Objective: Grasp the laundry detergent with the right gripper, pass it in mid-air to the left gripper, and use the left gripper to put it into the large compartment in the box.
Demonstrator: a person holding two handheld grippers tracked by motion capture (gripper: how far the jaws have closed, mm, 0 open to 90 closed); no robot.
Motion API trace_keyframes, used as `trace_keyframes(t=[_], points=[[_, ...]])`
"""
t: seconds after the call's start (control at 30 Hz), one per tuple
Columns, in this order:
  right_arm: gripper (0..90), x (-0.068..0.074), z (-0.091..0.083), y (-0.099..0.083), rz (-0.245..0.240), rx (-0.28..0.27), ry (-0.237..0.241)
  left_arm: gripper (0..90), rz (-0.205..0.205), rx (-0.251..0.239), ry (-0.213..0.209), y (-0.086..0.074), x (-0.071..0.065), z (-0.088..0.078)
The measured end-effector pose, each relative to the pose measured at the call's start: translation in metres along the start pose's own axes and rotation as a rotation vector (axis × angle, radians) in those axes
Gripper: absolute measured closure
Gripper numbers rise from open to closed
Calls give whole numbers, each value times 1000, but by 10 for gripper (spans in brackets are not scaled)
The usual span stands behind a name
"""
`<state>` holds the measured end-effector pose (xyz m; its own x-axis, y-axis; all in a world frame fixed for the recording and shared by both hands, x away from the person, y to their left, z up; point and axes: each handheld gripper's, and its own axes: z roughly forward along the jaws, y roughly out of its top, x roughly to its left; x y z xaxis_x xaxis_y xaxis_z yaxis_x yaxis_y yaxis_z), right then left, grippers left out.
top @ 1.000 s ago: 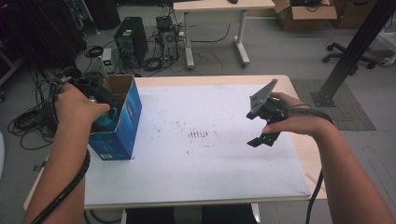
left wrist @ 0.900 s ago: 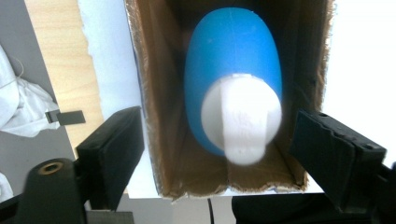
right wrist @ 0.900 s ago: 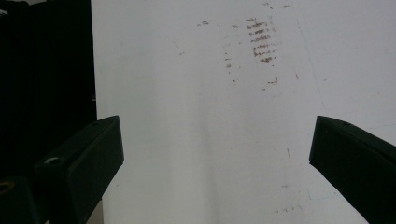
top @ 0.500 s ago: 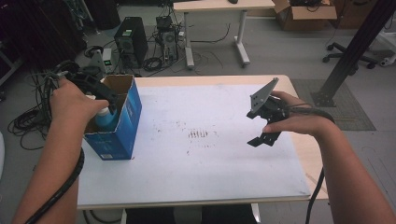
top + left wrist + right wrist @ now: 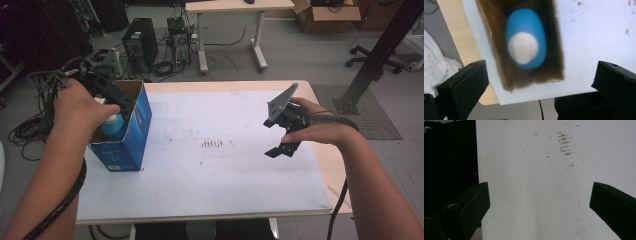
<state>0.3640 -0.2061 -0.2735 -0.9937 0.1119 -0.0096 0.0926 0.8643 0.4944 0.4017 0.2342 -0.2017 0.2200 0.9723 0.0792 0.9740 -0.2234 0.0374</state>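
Left gripper (image 5: 541,82): jaws spread wide, just been opening; nothing between the pads. Hangs above the open top of the box, pointing down into it.

Left hand (image 5: 80,107): wrapped round the gripper body at the table's left edge, cable trailing down the forearm.

Bottle (image 5: 526,38): blue body, white cap, standing upright inside the box; blurred in the left gripper view, sharper in the high view (image 5: 114,127). Free of the jaws, resting against the inner cardboard wall.

Box (image 5: 131,131): blue cardboard carton, top flaps open, brown inside; stands near the left edge of the white mat, well apart from the right gripper.

Right gripper (image 5: 281,142): jaws spread wide, empty; held above the right part of the mat, grey three-cornered plate on top. Own view looks down at bare mat and faint marks.

Right hand (image 5: 320,127): holds its gripper above the mat, near the right edge.

Mat (image 5: 235,165): white sheet over the wooden tabletop, brown smudges (image 5: 212,144) near the centre.

Step in hand: release of the bottle into the box, by the look of it; placement seems done.

Next move: lift the left gripper straight up clear of the box rim before swinging sideways, so neither jaw clips a flap or tips the carton.
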Motion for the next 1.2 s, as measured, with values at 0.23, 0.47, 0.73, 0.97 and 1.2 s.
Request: trace_keyframes(t=[0.23,0.47,0.73,0.97,1.2], points=[[28,1,-2,1,3,3,-1,2,209,23,35,2,-37,-26],[24,4,-10,4,-17,-27,-13,2,347,-8,-6,1,-58,-35],[26,5,-7,3,-21,-1,-1,2,586,-49,-1,-8,-92,-47],[27,6,-2,2,-20,12,24,2,769,-21,13,-15,-118,-43],[29,4,1,4,-22,34,34,2,905,2,17,-16,-129,-38]])
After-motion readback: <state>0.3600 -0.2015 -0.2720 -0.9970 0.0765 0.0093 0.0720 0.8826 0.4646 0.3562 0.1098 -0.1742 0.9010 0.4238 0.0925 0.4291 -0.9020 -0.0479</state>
